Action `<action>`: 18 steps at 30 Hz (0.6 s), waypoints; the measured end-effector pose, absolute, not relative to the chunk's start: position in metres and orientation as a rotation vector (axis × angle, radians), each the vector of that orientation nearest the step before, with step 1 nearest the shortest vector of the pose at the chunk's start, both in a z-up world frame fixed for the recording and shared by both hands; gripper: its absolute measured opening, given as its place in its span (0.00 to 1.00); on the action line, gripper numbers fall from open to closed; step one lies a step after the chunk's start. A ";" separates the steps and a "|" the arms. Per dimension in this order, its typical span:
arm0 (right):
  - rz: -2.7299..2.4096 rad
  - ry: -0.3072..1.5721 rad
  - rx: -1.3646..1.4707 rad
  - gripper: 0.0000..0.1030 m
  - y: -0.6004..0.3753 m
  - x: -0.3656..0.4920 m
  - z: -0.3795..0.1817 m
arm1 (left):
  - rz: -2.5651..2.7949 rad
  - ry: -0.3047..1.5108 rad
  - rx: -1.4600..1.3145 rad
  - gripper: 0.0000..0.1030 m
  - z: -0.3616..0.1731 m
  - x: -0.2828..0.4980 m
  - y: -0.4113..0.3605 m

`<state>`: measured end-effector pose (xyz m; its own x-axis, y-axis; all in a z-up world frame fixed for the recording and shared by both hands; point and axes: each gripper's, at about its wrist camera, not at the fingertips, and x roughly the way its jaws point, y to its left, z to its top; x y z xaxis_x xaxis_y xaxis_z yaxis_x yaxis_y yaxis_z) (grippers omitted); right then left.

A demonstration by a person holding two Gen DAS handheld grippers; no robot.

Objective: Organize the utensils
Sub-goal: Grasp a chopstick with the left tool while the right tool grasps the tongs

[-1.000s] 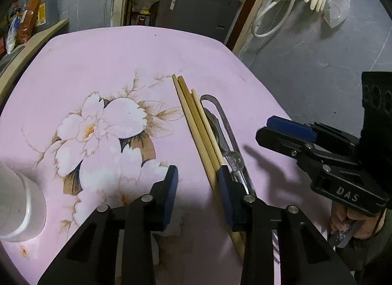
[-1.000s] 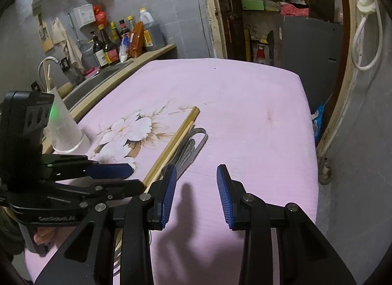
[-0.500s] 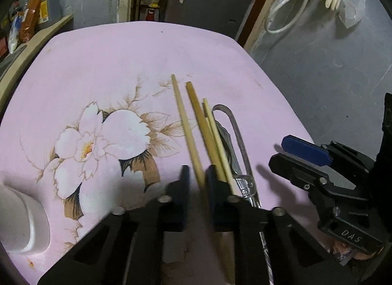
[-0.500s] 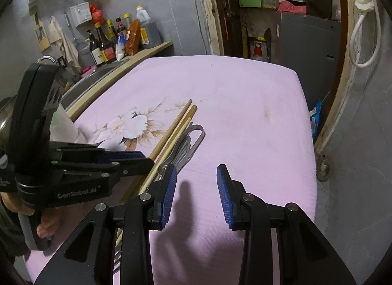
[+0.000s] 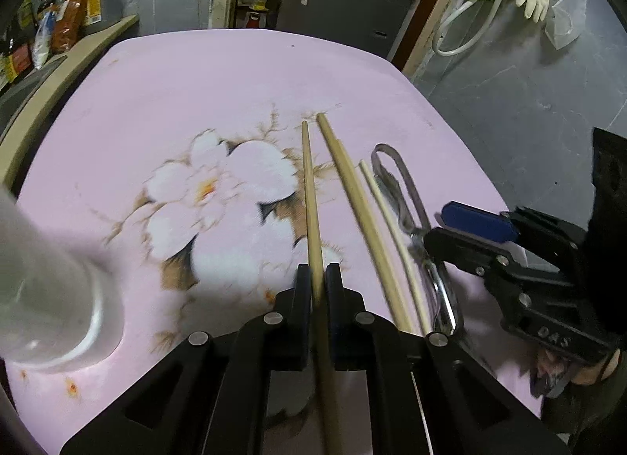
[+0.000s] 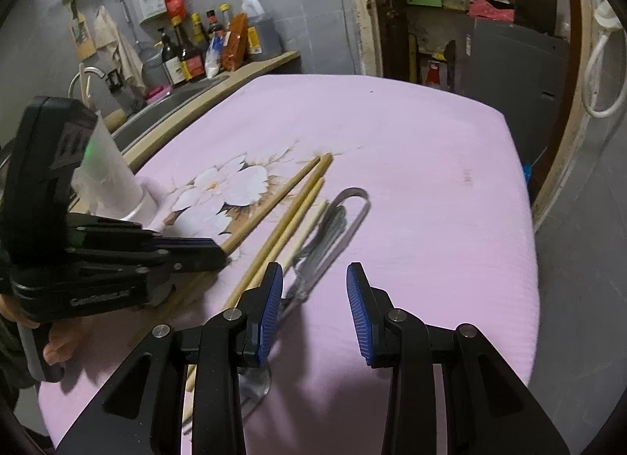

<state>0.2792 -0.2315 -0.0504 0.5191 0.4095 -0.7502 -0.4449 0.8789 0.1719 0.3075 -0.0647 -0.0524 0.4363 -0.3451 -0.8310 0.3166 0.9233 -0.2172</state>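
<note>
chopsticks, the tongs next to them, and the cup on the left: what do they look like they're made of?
Chopsticks: pale tan, matte, tapered; probably bamboo or wood. The left gripper is shut on one chopstick.
Tongs: grey and shiny with bright highlights; probably polished steel.
Cup: cloudy, translucent white; probably plastic, though blur leaves that open.

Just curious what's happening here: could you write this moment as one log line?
left gripper: shut on chopstick | right gripper: fingers open, empty, over pink cloth | other chopsticks, metal utensils: on cloth

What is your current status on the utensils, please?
Left gripper shut on one chopstick. Right gripper open, empty. Two chopsticks and metal tongs on the pink tablecloth. Nothing blocking.
</note>
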 end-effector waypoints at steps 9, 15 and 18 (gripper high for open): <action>0.491 0.917 -0.109 0.28 -0.222 0.281 -0.054 | -0.398 1.042 -0.024 0.05 -0.052 0.286 -0.059; 0.490 0.906 -0.140 0.18 -0.226 0.274 -0.052 | -0.406 1.052 -0.019 0.05 -0.051 0.289 -0.064; 0.483 0.900 -0.153 0.17 -0.230 0.270 -0.050 | -0.411 1.054 -0.005 0.06 -0.051 0.289 -0.064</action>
<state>0.2700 -0.2302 -0.0502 0.5229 0.3384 -0.7824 -0.4641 0.8829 0.0717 0.2895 -0.0643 -0.0508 0.4253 -0.3311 -0.8423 0.3262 0.9242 -0.1985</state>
